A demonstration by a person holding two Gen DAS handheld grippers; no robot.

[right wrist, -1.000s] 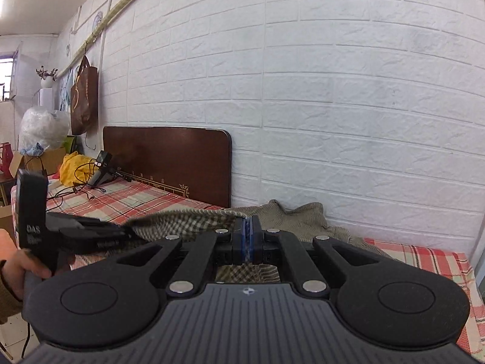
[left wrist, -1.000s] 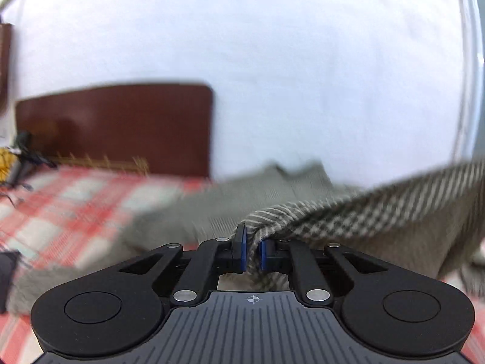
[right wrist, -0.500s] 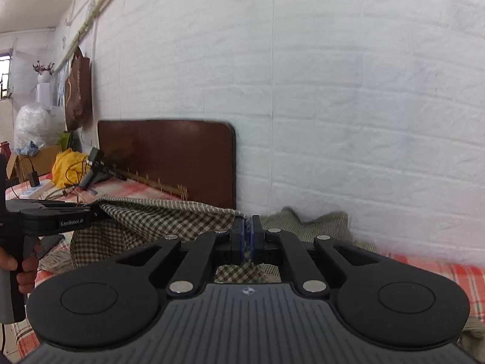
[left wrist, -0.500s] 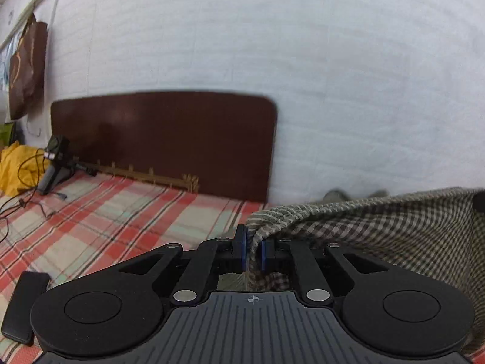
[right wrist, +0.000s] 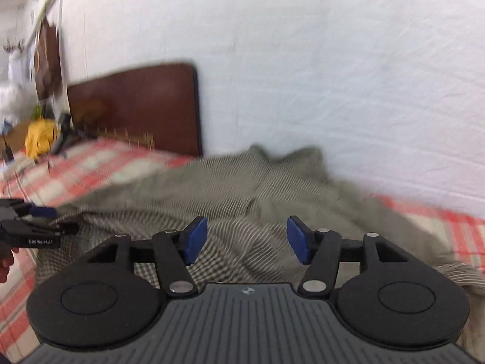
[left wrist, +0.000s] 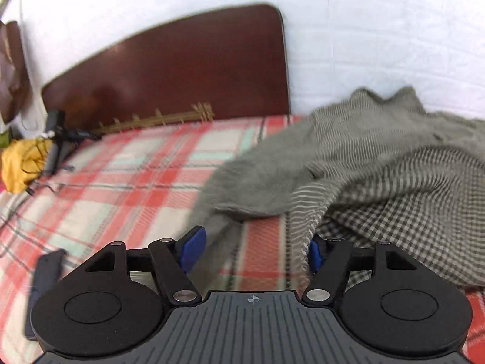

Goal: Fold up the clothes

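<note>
The left gripper (left wrist: 253, 250), a black two-finger tool with blue pads, is hovering low over the bed (left wrist: 145, 188), which is covered with a red, white and pale-green plaid sheet. Its jaws have just been opening and are now standing wide apart. The hem of the olive-and-cream checked fabric garment (left wrist: 379, 170) is hanging down in the gap beside the right-hand blue pad, partly hiding it; whether cloth and pad are touching cannot be told, and nothing is being squeezed between the pads.

The right gripper (right wrist: 247, 239), of the same build, is also standing with its jaws spread after just opening. Nothing is being clamped between them; the rumpled cloth is lying on the bed beneath and beyond its pads.

The garment is lying in a loose heap along the far edge of the bed, against the white brick-patterned wall (right wrist: 303, 75), just to the right of the dark brown wooden headboard (left wrist: 182, 72). Part of it is reaching toward the near edge, where both grippers are hovering. In the right wrist view the left gripper is showing at the left border, at the garment's left end, with part of the person's hand (right wrist: 5, 261) below it.

Toward the bed's far left corner, a crumpled yellow cloth (left wrist: 21, 163) and a small black tripod stand (left wrist: 56, 139) are resting near the headboard. A flat black device (left wrist: 45, 276) is lying by the near left edge. A brown bag (right wrist: 48, 63) is hanging on the wall past the headboard.
</note>
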